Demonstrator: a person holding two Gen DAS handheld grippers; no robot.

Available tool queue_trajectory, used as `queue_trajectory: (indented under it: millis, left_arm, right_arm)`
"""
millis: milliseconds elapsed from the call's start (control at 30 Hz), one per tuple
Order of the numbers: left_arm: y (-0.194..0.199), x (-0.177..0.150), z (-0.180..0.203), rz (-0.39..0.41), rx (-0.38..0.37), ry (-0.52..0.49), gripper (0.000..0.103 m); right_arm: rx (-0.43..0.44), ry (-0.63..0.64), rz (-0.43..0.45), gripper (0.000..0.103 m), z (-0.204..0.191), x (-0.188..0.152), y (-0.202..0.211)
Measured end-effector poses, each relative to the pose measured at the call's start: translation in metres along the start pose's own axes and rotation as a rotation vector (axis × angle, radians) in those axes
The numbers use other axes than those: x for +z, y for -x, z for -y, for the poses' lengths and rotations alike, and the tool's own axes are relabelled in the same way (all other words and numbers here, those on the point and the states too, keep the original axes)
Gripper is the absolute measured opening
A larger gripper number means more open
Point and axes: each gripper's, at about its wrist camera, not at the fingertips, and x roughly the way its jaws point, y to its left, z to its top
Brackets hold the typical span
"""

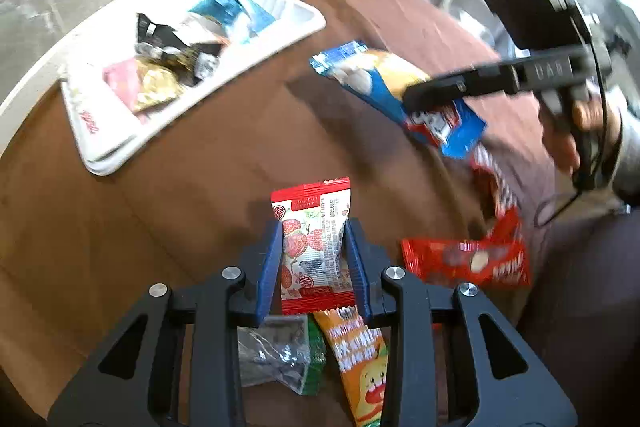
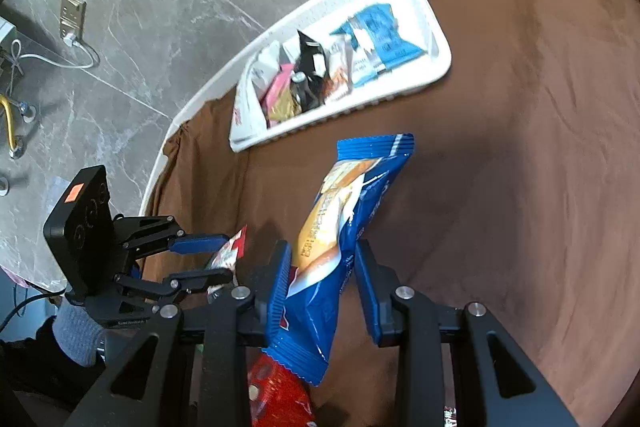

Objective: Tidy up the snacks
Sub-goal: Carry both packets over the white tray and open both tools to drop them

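Left gripper (image 1: 315, 259) has its blue fingers (image 1: 269, 267) pinching a red-and-white strawberry-print snack pack (image 1: 314, 247), pack upright between the pads, lifted off the brown cloth (image 1: 180, 207). Same gripper shows at the left edge of the right wrist view (image 2: 208, 259), pack corner sticking out past the fingertips.

Right gripper (image 2: 322, 279) has its fingers pressed onto a long blue snack bag (image 2: 340, 247), bag tilted, top end pointing toward the white tray (image 2: 436, 67), bottom end hanging below the pads. In the left wrist view the same bag (image 1: 384, 83) sits in the right gripper's black fingers (image 1: 440, 87), held above the cloth, a hand (image 1: 580, 123) on the grip behind it.

White tray lies on the cloth near the far rim of the round surface (image 1: 48, 67). In the tray: a light-blue pack (image 1: 236, 11) at one end, a black pack (image 1: 160, 31), a gold wrapper (image 1: 160, 87) and a pink pack (image 1: 120, 83) bunched toward the other end.

Nearer than the tray, loose on the cloth: red wrapper (image 1: 464, 261) just right of the left gripper, an orange cartoon-face pack (image 1: 360, 359) and a clear crinkled bag (image 1: 276, 359) under the left gripper's frame. Blur on the red wrapper, print unreadable.

Grey marble floor (image 2: 160, 7) beyond the surface.
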Motion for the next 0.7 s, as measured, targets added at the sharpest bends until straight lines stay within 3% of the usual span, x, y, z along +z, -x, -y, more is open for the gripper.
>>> queue_trajectory:
  millis: [267, 700]
  left_arm:
    - [0.028, 0.022, -0.03, 0.116, -0.028, 0.156, 0.03]
    - [0.02, 0.072, -0.089, 0.206, -0.043, 0.347, 0.03]
  right_arm:
    - [0.033, 0.003, 0.037, 0.035, -0.003, 0.031, 0.004]
    - [0.035, 0.069, 0.047, 0.035, -0.014, 0.097, -0.025]
